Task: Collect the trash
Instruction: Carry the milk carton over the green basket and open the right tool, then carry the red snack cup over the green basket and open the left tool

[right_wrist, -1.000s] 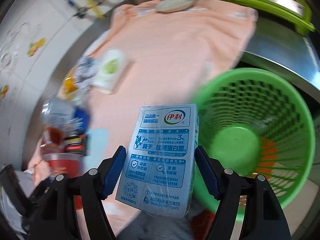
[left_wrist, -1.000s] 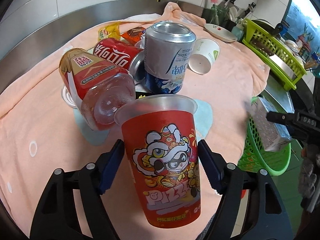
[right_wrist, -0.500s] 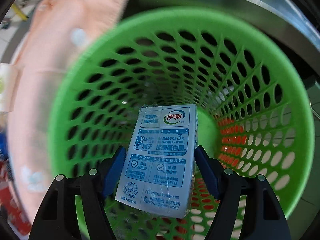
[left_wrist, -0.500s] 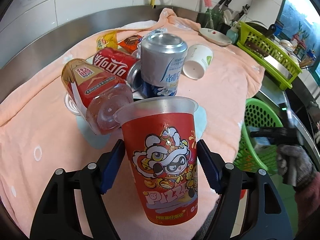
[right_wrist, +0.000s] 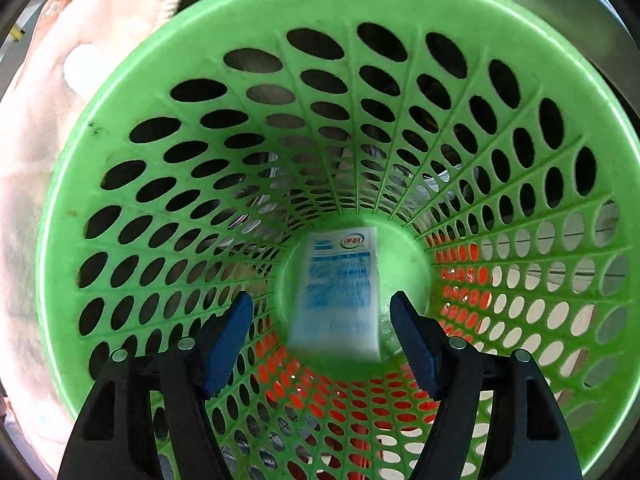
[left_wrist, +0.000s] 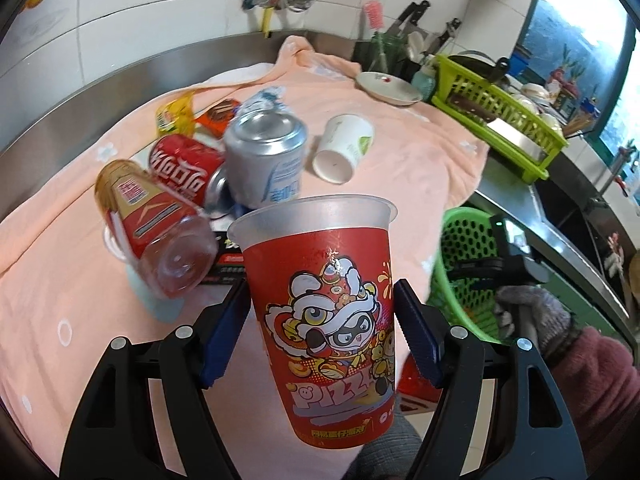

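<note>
My left gripper (left_wrist: 320,320) is shut on a red plastic cup (left_wrist: 326,280) with a cartoon lion print, held above the pink cloth (left_wrist: 60,280). My right gripper (right_wrist: 320,336) is open over the mouth of the green mesh basket (right_wrist: 120,100). A blue and white milk carton (right_wrist: 340,284), blurred, lies free of the fingers deep in the basket near its bottom. The basket (left_wrist: 464,240) and the right gripper (left_wrist: 500,264) also show at the right of the left wrist view.
On the cloth lie a red cola can (left_wrist: 180,164), a clear bottle with a red label (left_wrist: 156,228), an upright silver can (left_wrist: 266,156), a tipped white paper cup (left_wrist: 344,148) and snack wrappers (left_wrist: 176,114). A plate (left_wrist: 386,88) and a green dish rack (left_wrist: 500,116) stand behind.
My right gripper has opened and the milk carton has dropped from it into the basket. My left gripper has lifted and drawn back a little with the red cup.
</note>
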Demonstrator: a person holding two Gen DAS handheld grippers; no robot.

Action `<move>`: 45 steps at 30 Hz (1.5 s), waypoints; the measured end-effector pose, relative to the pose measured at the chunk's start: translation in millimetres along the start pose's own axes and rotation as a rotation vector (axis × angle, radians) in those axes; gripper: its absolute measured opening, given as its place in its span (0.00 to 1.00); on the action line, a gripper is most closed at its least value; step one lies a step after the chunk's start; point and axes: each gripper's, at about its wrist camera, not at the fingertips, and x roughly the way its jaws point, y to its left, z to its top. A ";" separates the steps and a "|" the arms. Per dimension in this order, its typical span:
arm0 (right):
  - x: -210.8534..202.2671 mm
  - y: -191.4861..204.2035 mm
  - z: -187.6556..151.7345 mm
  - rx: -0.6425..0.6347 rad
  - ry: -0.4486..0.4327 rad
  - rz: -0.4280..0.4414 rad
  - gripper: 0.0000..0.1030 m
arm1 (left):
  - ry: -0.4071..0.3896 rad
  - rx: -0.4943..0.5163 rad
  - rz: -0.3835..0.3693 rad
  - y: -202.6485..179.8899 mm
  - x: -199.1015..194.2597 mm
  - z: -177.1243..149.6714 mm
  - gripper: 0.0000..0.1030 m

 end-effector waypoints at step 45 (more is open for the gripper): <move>-150.0 -125.9 -99.3 -0.111 -0.498 -0.006 0.74 | 0.356 0.448 -0.296 -274.0 230.1 -9.4 0.70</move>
